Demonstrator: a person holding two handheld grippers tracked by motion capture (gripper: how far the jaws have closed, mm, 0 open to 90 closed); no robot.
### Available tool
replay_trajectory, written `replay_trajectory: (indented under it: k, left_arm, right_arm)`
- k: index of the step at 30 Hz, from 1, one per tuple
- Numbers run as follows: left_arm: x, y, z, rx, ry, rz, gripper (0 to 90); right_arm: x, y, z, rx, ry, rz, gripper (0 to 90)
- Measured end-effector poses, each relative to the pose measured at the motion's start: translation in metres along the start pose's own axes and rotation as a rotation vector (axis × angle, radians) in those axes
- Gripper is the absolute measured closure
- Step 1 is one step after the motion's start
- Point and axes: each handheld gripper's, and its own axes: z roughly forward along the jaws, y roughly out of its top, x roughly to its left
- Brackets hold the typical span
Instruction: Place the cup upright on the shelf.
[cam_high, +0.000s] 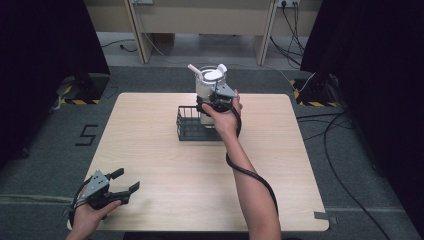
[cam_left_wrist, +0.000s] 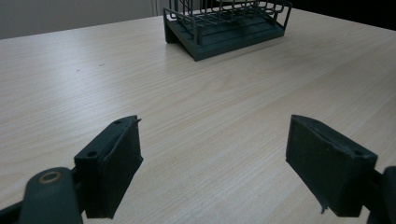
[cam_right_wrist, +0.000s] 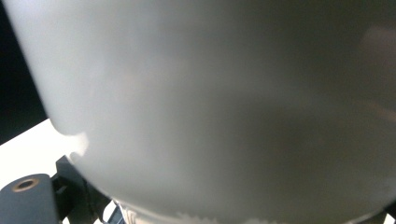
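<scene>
A white lidded container (cam_high: 210, 82) with a spout and a handle stands upright over the back right part of a black wire basket (cam_high: 187, 127) at the table's far middle. My right gripper (cam_high: 214, 102) is shut on the container's side, about halfway down. In the right gripper view its white wall (cam_right_wrist: 224, 102) sits close and blurred. Whether its base rests in the basket is hidden by the hand. My left gripper (cam_high: 125, 182) hovers open and empty near the table's front left corner. In the left gripper view the jaws of the left gripper (cam_left_wrist: 215, 154) stand wide apart, pointing toward the basket (cam_left_wrist: 224, 28).
The light wooden table (cam_high: 165, 165) is bare between the basket and my left gripper. The right gripper's cable (cam_high: 250, 175) trails along the forearm. Dark curtains, floor cables and wooden furniture legs lie beyond the far edge.
</scene>
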Motion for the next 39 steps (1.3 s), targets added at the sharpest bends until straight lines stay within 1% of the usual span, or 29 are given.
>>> replay_trajectory:
  k: [9, 14, 22, 24, 27, 32, 39]
  left_arm:
    - [0.0, 0.0, 0.0, -0.003, 0.0, -0.001, 17.3]
    - [0.0, 0.0, 0.0, -0.002, -0.002, 0.0, 17.4]
    - [-0.001, 0.0, 0.0, -0.002, -0.005, 0.004, 17.4]
    - [-0.001, 0.0, 0.0, -0.003, -0.005, 0.007, 17.4]
    - [-0.001, 0.0, 0.0, 0.0, -0.005, 0.01, 17.4]
    - [-0.001, 0.0, 0.0, -0.001, -0.003, 0.01, 17.4]
    - [-0.001, 0.0, 0.0, 0.002, -0.006, 0.014, 17.3]
  right_arm:
    - [0.003, -0.013, 0.006, 0.022, 0.003, 0.004, 10.3]
    - [0.005, -0.015, 0.006, 0.014, -0.001, -0.013, 10.2]
    - [0.004, -0.02, 0.003, -0.003, 0.004, 0.001, 8.6]
    - [0.004, -0.021, 0.001, -0.016, 0.013, -0.006, 6.0]
    - [0.007, -0.022, 0.0, -0.016, 0.016, -0.029, 5.3]
    - [0.008, -0.025, 0.0, -0.014, 0.013, -0.008, 5.1]
    - [0.007, -0.032, -0.005, -0.014, 0.012, -0.007, 5.7]
